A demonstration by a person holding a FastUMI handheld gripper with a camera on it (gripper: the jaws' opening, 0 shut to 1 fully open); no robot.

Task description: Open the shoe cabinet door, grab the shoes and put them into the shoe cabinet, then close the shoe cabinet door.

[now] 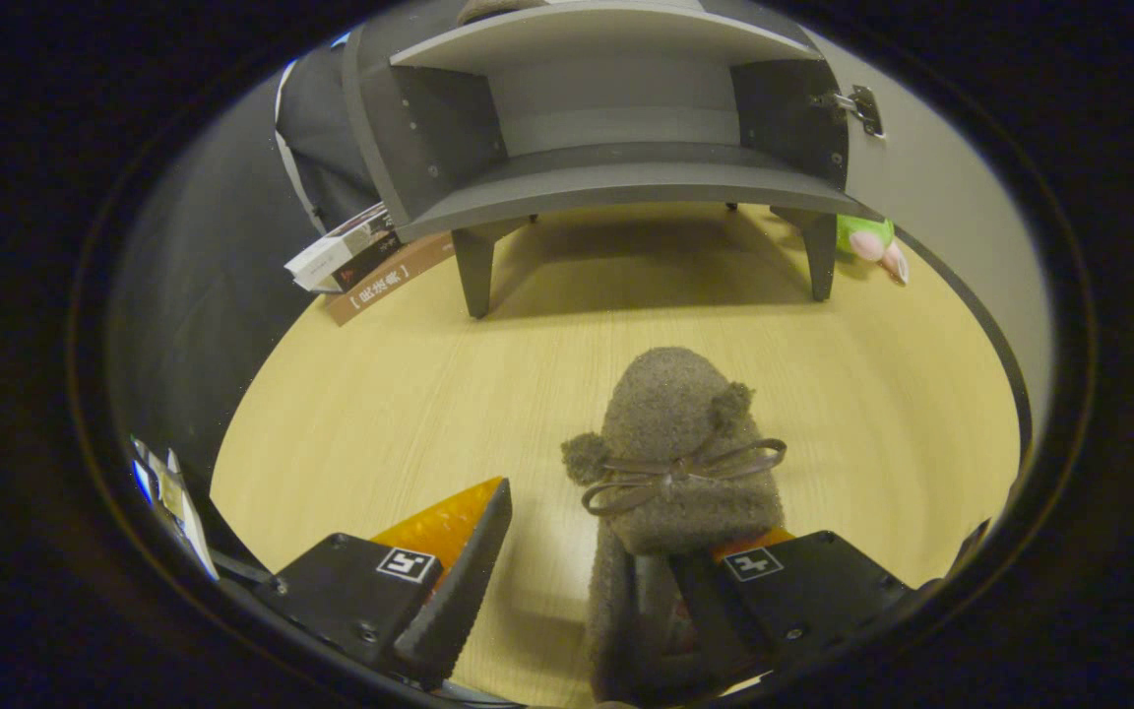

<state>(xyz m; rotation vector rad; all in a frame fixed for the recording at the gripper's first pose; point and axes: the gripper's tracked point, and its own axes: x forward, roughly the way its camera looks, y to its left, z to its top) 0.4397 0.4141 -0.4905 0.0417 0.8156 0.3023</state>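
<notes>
Ahead, pale wooden floor point(409, 394) under open cabinet point(616, 118), gripper point(606, 551) agape, 1 finger inside fuzzy slipper point(675, 453).

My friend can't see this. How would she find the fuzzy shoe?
On the wooden floor, in front of the open grey shoe cabinet, the slipper lies between the open gripper fingers. It alone is fuzzy brown, with pompoms and a ribbon bow.

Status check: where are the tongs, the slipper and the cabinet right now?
Tongs open, slipper between the fingers, leaning on one. Shoe cabinet beyond, door open, shelves bare. Floor path unobstructed.
</notes>
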